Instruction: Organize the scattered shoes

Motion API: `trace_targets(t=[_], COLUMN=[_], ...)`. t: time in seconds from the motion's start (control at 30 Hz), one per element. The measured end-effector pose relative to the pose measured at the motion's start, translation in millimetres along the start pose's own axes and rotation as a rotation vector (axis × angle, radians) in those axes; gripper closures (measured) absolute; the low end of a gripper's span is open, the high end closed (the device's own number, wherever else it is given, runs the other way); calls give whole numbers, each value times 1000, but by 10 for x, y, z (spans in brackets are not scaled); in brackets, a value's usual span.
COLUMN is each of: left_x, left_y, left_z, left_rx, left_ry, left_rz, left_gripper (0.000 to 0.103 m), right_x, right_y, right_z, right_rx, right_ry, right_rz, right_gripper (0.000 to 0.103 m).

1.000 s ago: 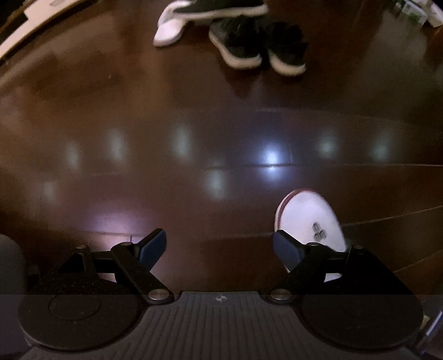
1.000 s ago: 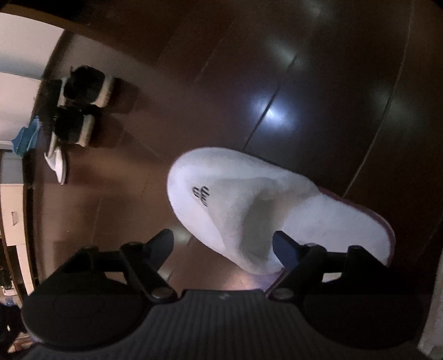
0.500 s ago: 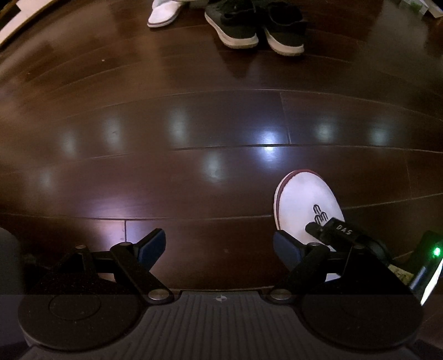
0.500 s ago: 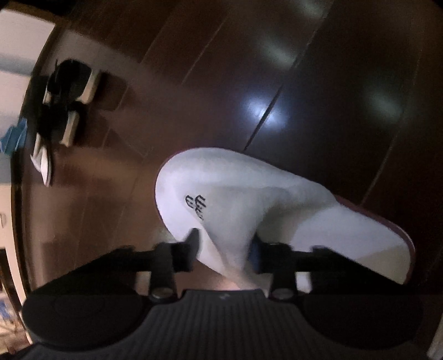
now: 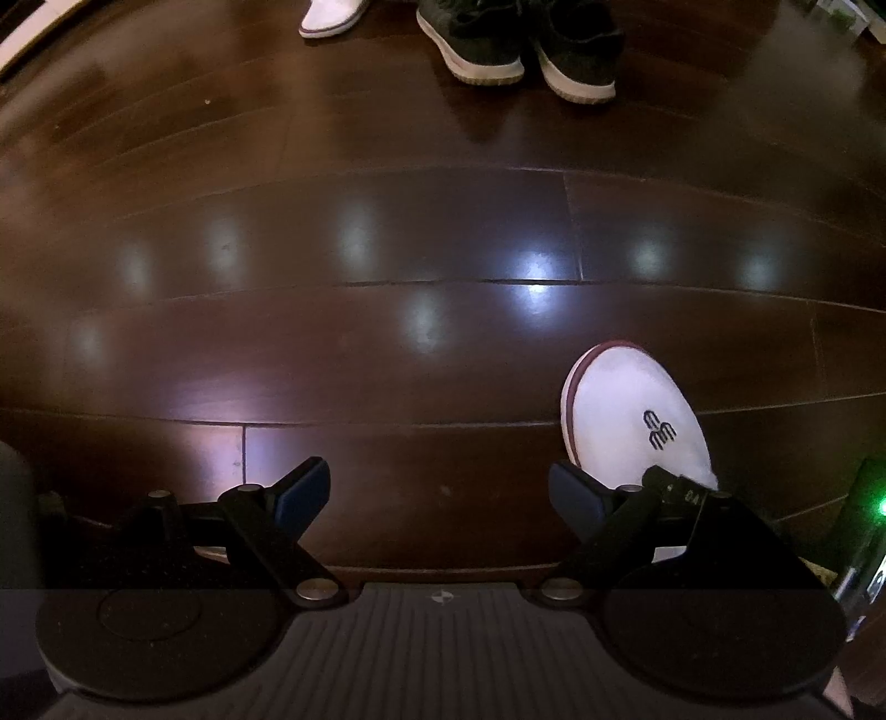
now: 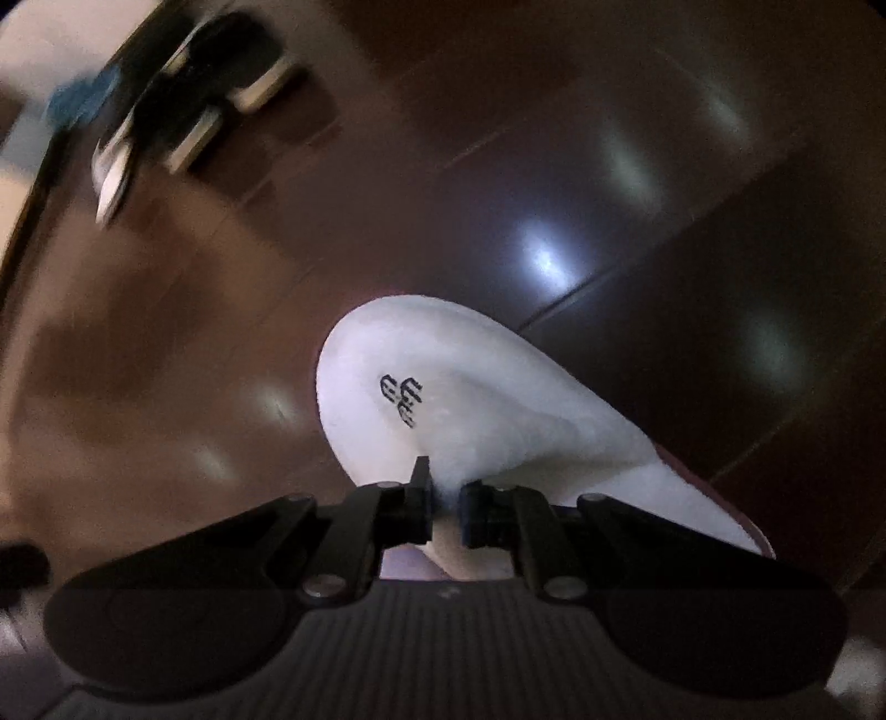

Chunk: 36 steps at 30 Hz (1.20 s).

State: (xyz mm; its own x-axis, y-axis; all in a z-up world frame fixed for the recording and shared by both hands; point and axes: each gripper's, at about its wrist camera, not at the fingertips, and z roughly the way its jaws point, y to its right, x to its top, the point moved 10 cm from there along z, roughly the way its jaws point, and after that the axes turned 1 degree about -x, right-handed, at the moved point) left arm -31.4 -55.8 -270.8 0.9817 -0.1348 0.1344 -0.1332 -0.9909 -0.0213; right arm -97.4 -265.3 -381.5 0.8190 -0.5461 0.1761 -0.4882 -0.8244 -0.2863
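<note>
Left wrist view: the left gripper (image 5: 440, 493) hangs over the dark wood floor (image 5: 387, 332), jaws spread wide on nothing; the white slipper (image 5: 631, 421) sits just off its right finger; two dark sneakers (image 5: 520, 50) wait side by side far ahead, beside another white slipper (image 5: 332, 16). Right wrist view: the right gripper (image 6: 446, 509) pinches the white slipper's (image 6: 443, 376) upper edge; background blurred.
</note>
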Motion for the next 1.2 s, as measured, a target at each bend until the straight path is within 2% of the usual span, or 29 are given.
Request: trace_targets(t=[0.27, 0.3, 0.37, 0.4, 0.47, 0.53, 0.67, 0.77, 0.8, 0.83, 0.93, 1.07, 1.2], left_x=[21, 30, 46, 53, 69, 70, 54, 49, 47, 43, 30, -16, -43], left_y=[27, 31, 41, 44, 47, 58, 97, 119, 131, 148, 188, 234, 254], left_z=[-34, -42, -60, -68, -90, -110, -87, -78, -76, -74, -81, -90, -84], left_rx=[-20, -24, -31, -31, -27, -21, -18, -17, -14, -16, -22, -18, -1], left_ry=[8, 9, 13, 14, 24, 32, 31, 29, 30, 30, 26, 24, 18], left_rz=[-8, -10, -13, -14, -9, 0, 10, 19, 26, 32, 42, 58, 75], left_gripper=[13, 13, 13, 13, 13, 13, 13, 13, 13, 13, 13, 13, 13], right_x=[-48, -78, -130, -131, -227, -273, -528, -664, -779, -808, -1015, -1161, -1262], right_y=[-94, -151, -213, -222, -271, -301, -280, -268, -260, -263, -250, -264, -315], right_z=[-41, -60, -83, -80, -108, -102, -50, -15, 23, 34, 124, 244, 346], right_rx=[-35, -36, -48, -49, -71, -85, -182, -202, -214, -217, -253, -295, -311], right_ry=[-56, -79, -106, -106, -142, -159, -218, -244, -263, -267, -285, -265, -220], right_rz=[-351, -468, -620, -623, -819, -910, -1225, -1334, -1424, -1450, -1651, -1795, -1806], right_gripper=[93, 93, 93, 93, 93, 93, 93, 93, 93, 93, 93, 91, 87])
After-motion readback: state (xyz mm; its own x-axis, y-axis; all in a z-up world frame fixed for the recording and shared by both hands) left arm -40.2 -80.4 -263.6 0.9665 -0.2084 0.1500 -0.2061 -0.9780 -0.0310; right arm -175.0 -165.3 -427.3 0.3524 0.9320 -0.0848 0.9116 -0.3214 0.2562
